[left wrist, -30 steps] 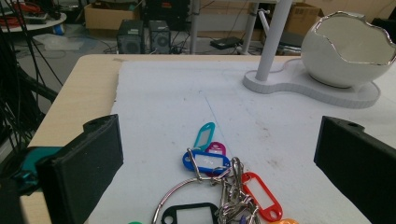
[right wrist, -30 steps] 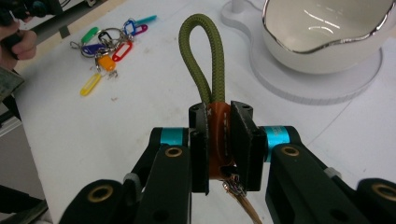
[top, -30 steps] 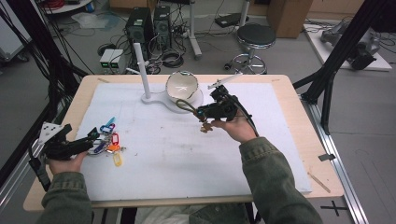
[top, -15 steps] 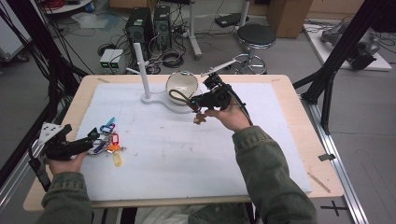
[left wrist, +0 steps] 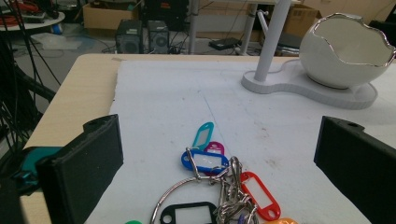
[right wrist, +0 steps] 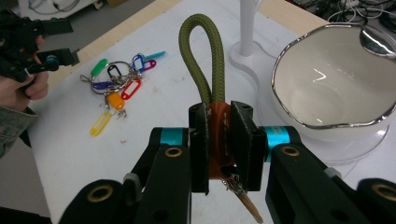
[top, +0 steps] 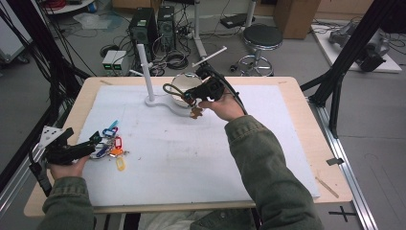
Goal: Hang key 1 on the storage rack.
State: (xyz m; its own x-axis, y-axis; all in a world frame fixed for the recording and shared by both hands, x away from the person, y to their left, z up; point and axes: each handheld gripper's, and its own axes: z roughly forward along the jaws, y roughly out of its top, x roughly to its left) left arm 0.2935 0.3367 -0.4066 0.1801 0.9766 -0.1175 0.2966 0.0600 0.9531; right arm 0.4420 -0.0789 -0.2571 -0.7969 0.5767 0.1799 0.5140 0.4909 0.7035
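Since the earlier frame, right gripper (top: 191,97) has carried the keychain (right wrist: 205,60) up-frame (olive rope loop, orange tab) clamped tight at frame center, beside bowl (top: 181,86). Left gripper (top: 93,146), jaws wide, empty, faces key tags (left wrist: 219,186); post (top: 145,72) beyond.

1. The left gripper (left wrist: 219,186) holds its 2 black jaws wide apart, with nothing pressed between them.
2. Between the jaws, on the white mat (left wrist: 159,107), lies a bunch of key tags (left wrist: 219,182) on metal rings: teal, magenta, blue, red and black.
3. Farther off, a white post (left wrist: 274,37) and a silver-rimmed, egg-shaped white bowl (left wrist: 345,49) share a white base (left wrist: 317,91).
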